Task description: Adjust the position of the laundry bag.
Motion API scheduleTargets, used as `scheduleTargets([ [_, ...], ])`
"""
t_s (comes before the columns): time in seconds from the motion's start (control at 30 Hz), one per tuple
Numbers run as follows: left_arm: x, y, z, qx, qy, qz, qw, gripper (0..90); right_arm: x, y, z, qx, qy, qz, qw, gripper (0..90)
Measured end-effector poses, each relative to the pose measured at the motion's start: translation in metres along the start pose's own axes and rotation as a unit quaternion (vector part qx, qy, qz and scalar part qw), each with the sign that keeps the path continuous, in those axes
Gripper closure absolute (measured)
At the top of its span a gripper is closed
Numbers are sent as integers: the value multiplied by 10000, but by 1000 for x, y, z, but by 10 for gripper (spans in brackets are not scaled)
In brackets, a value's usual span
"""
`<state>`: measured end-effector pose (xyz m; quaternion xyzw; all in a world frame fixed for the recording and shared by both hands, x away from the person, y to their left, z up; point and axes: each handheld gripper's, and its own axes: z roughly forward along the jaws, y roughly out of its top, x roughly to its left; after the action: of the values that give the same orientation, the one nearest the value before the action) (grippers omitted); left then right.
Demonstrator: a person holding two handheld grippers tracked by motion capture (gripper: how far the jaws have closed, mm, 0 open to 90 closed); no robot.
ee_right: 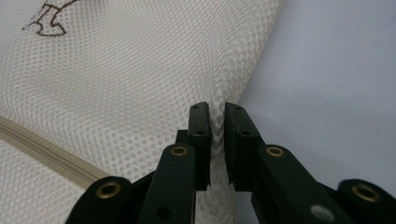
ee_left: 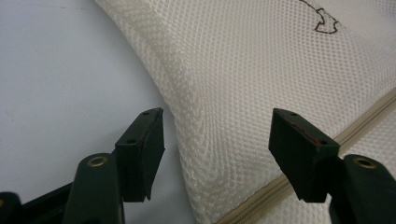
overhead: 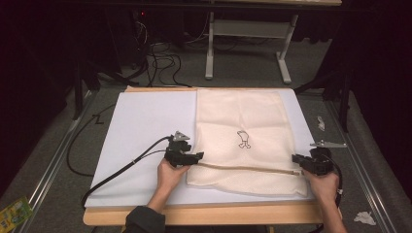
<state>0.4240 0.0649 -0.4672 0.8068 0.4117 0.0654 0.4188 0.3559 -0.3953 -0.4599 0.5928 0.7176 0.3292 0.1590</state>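
Mesh bag (overhead: 243,141): lies flat, centre-right of the high view, on a pale mat (overhead: 145,126); zipper (overhead: 243,169) runs along its lower part.
Right gripper (ee_right: 217,122): jaws pinch the bag's right edge, probably to anchor it.
Left gripper (ee_left: 217,149): jaws spread astride the bag's left edge, not yet pressing; likely poised to grip.
Embroidered mark (overhead: 243,139): too small to identify.
Zipper pull: not discernible.
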Motion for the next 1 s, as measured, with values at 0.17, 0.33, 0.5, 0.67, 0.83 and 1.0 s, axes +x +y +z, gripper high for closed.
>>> scheduleTargets([
  [0.17, -1, 2, 3, 31, 65, 40, 10000, 378, 1, 2, 0, 62, -7, -9, 10000, 858],
  [0.33, -5, 5, 8, 111, 102, 97, 9998, 462, 1, 2, 1, 46, 16, 23, 10000, 876],
  [0.5, -2, 6, 9, 162, 216, 146, 9995, 619, 1, 2, 1, 99, 13, -33, 9999, 880],
  [0.67, 1, 7, 10, 244, 208, 120, 9994, 733, 1, 2, 1, 74, 32, -43, 10000, 884],
  [0.83, 1, 8, 9, 153, 202, 186, 9995, 854, 1, 3, 1, 90, 30, -51, 9999, 887],
  [1.0, 0, 9, 5, 45, 191, 278, 9994, 877, 2, 5, 1, 103, 20, -114, 9999, 893],
])
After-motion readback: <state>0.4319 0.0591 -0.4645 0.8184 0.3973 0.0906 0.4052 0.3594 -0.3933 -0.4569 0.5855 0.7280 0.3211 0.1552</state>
